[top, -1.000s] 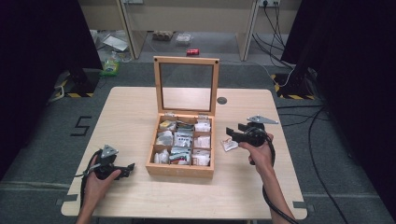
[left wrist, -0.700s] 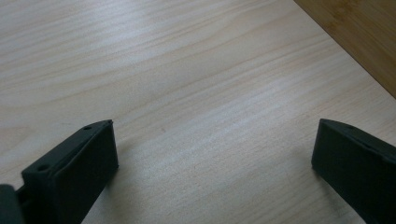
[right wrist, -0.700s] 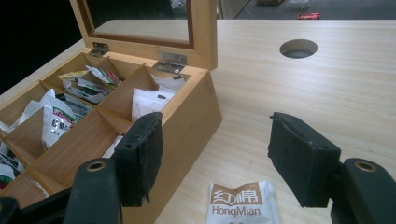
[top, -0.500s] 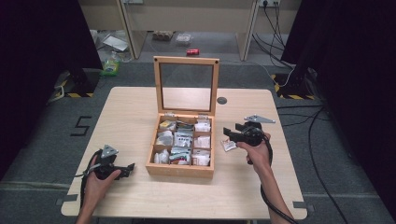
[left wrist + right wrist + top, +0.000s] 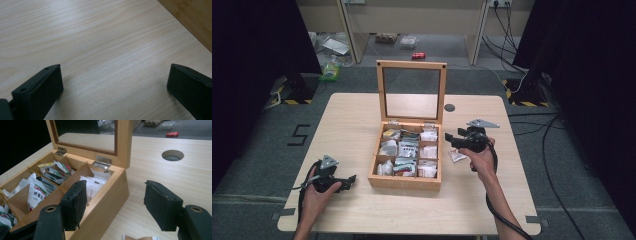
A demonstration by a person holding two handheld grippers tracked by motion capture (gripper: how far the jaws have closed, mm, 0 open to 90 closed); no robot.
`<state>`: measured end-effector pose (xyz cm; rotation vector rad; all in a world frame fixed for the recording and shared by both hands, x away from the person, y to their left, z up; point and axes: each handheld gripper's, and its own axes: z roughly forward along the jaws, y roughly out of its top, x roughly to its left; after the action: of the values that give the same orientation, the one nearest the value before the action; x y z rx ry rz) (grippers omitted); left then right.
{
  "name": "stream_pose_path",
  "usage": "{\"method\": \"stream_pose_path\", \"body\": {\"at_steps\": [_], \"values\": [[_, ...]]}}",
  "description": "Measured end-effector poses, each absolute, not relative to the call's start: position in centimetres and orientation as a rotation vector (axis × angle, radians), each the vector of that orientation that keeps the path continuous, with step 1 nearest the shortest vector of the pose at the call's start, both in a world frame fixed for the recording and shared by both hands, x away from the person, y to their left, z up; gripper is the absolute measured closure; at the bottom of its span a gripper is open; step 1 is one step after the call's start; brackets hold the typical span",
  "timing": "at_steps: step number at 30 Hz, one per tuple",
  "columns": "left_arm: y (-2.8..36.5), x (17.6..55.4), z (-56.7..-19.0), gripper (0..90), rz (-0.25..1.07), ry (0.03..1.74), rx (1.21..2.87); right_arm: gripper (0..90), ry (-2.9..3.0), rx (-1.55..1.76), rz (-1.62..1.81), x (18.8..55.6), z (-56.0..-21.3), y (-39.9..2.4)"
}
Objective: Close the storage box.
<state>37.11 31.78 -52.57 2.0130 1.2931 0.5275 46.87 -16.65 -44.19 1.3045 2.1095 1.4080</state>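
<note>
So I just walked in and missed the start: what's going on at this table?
A person holds a claw in each hand at a wooden table. An open wooden box, its glass lid upright, holds packets in compartments. The right claw hovers open beside the box's right wall, with nothing between its jaws; a small white packet lies on the table just under that hand. The left claw rests open and empty on the table, left of the box.

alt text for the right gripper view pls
Two open black gripper jaws hover empty at the right wall of an open light-wood compartment box holding white sachets. Its glass-paned lid stands upright; beyond lies a pale wooden table with a round cable hole.
</note>
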Motion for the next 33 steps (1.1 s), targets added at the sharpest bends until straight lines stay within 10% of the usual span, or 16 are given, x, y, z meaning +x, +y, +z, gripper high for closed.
{"method": "stream_pose_path", "body": {"at_steps": [33], "values": [[31.8, 37.1, -52.6, 0.0, 0.528, 1.293, 2.013, 42.5, 2.080, 1.234, 1.378, 54.5, -41.8, -12.6]]}}
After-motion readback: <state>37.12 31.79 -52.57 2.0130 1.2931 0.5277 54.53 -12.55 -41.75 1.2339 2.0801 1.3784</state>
